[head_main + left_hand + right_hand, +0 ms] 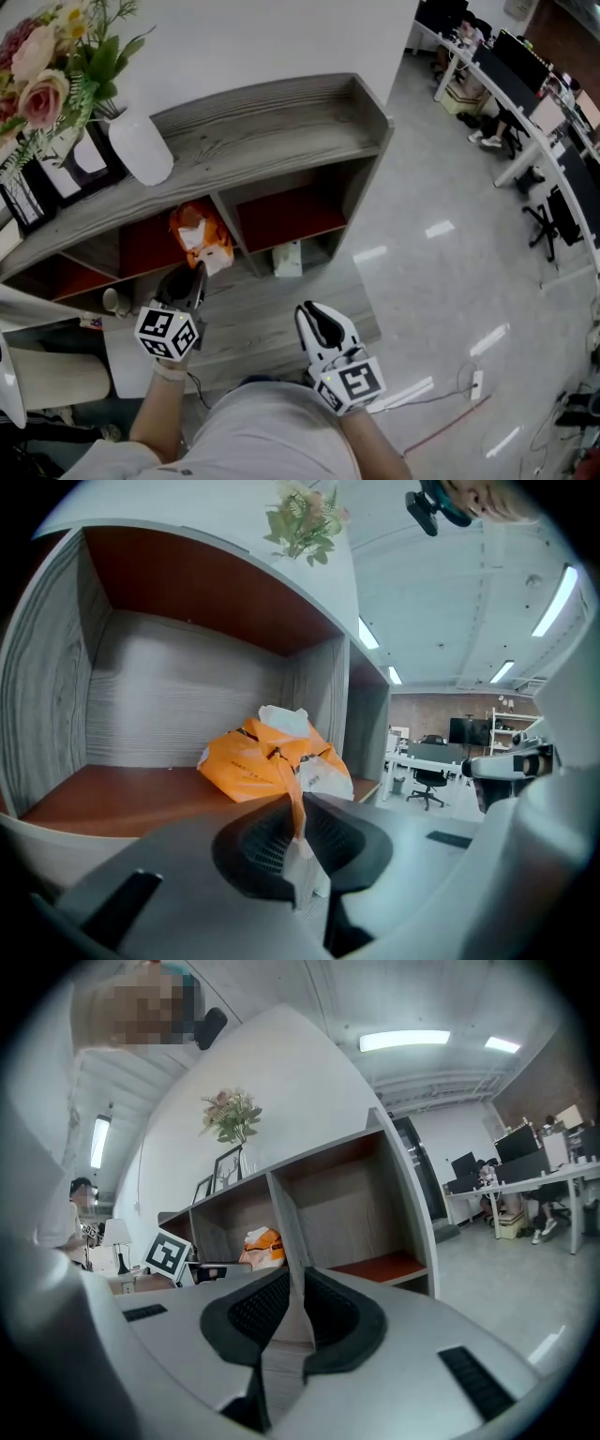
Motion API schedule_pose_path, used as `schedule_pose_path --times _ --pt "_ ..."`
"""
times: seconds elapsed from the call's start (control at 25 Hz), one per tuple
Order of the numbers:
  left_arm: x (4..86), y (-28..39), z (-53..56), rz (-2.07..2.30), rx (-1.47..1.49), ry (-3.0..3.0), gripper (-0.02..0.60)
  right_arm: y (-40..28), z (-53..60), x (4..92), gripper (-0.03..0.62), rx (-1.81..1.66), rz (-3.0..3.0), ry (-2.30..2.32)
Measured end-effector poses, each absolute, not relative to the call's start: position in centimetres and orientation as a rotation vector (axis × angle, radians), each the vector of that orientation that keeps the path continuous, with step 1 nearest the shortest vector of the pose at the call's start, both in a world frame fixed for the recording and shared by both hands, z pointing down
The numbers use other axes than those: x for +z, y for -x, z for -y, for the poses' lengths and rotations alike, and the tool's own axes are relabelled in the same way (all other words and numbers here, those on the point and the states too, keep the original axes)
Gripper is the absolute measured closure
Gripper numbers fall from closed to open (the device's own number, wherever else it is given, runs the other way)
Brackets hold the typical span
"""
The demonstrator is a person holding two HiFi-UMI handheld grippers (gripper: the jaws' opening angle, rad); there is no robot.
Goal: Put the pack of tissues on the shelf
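Observation:
The pack of tissues (199,234) is in an orange and white wrapper and lies in the middle compartment of the grey shelf (281,117), on its red-brown floor. In the left gripper view the pack (272,759) rests on that floor, and a strip of its wrapper runs back into the jaws. My left gripper (193,276) is at the compartment's mouth, shut on that strip (298,810). My right gripper (315,315) hovers lower right, in front of the shelf, shut with nothing in it (292,1283). From the right gripper view the pack (263,1244) shows further left.
A white vase (141,146) with flowers (52,56) and picture frames (70,169) stand on the shelf's top at the left. A pale box (288,258) sits in the lower right compartment. A lamp shade (56,378) is at the lower left. Desks and chairs (525,103) stand far right.

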State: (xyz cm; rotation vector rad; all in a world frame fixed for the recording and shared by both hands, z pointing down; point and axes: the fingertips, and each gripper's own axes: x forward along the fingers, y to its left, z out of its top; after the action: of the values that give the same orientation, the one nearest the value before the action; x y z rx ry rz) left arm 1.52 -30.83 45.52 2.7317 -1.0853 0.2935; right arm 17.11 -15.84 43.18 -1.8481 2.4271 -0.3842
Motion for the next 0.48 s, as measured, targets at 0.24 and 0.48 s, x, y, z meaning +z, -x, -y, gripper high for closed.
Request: schedule_pose_path --times 0.24,0.48 --pt "45.74 -1.88 31.19 1.071 0.290 -2.748 0.555 -16.97 15.55 43.49 0.537 -0.394 -2.418 1.878" --pt "45.63 -1.41 31.13 1.095 0.288 -2.741 0.496 -16.90 15.36 43.35 0.537 -0.390 -2.409 1.885"
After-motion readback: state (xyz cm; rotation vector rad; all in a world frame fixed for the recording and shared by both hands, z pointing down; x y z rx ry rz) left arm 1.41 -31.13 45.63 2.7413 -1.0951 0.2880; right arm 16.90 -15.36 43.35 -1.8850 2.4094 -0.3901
